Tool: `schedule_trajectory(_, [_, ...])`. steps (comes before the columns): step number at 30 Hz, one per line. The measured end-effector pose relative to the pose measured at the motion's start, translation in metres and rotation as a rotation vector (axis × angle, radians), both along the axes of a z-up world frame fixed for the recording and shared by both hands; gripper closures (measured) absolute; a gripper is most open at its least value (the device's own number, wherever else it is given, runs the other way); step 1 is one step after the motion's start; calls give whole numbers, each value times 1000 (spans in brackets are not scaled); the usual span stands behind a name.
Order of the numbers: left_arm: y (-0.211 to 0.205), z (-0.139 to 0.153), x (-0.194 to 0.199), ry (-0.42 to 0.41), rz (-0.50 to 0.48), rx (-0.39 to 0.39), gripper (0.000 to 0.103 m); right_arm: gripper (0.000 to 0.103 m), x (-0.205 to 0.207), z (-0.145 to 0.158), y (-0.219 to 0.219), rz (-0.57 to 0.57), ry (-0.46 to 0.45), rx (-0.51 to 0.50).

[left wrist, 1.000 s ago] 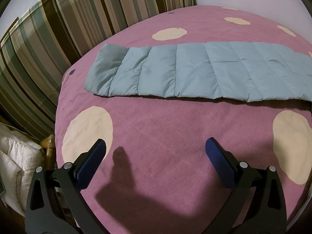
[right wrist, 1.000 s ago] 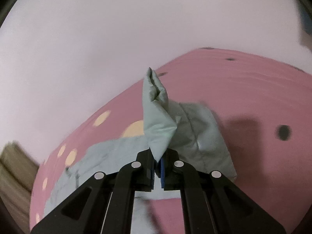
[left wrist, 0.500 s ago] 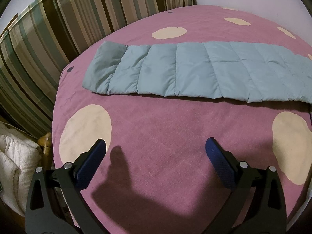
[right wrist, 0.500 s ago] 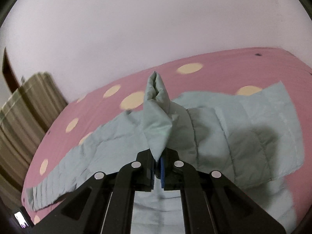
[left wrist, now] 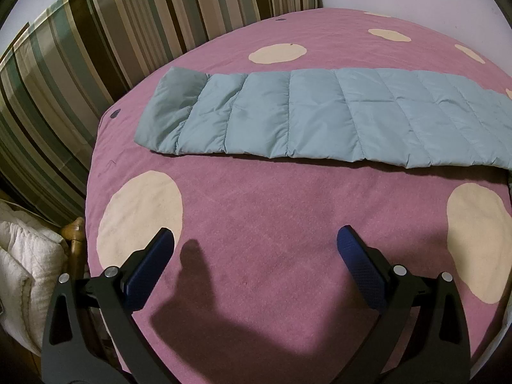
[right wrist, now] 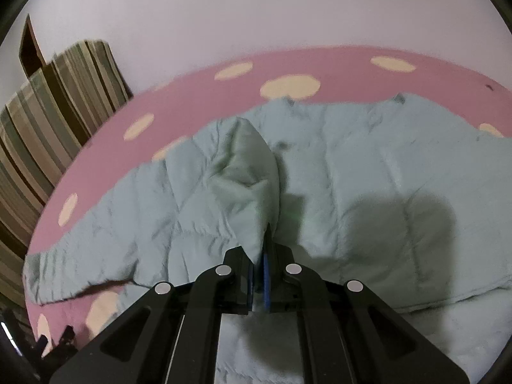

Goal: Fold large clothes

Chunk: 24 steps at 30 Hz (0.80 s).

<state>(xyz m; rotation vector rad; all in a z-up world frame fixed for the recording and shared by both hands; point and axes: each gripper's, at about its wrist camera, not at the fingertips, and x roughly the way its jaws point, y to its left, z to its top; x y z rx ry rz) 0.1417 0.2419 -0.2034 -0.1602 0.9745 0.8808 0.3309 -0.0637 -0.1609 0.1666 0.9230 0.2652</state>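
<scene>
Right wrist view: the right gripper [right wrist: 260, 275] pinches a fold of the pale blue quilted puffer jacket [right wrist: 352, 185], probably a sleeve end. The left gripper [left wrist: 254, 246] hovers spread wide over the pink cream-spotted bedspread [left wrist: 272, 211], near the flat sleeve [left wrist: 304, 115].

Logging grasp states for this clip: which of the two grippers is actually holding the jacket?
The right gripper: it is shut on a pinched-up fold of the light blue puffer jacket. The left gripper is open above the pink spotted blanket, holding nothing.
</scene>
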Motion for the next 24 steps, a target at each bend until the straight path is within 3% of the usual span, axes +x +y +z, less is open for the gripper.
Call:
schedule_trajectory(4, [0,0,0,0,0,0,2,96,5,-21,10,23,49,-34])
schedule_trajectory(10, [0,0,0,3,0,5,2,91,7,-24,13,37,55,-37])
schedule_trajectory(12, [-1,0,0,3,0,6,2,78,5,-22,14,52,56,-21])
schedule_trajectory(14, [-1,0,0,2,0,5,2,59,-2,-16,14,78,60,10])
schedule_trajectory(15, [-1,1,0,3,0,6,2,58,-7,-12,13,95,58,33])
schedule_trajectory(21, [0,1,0,3,0,5,2,58,-47,29,-3,170,-22,85])
schedule_trajectory(24, [0,1,0,3,0,5,2,71,-56,48,-44,105,-71,98])
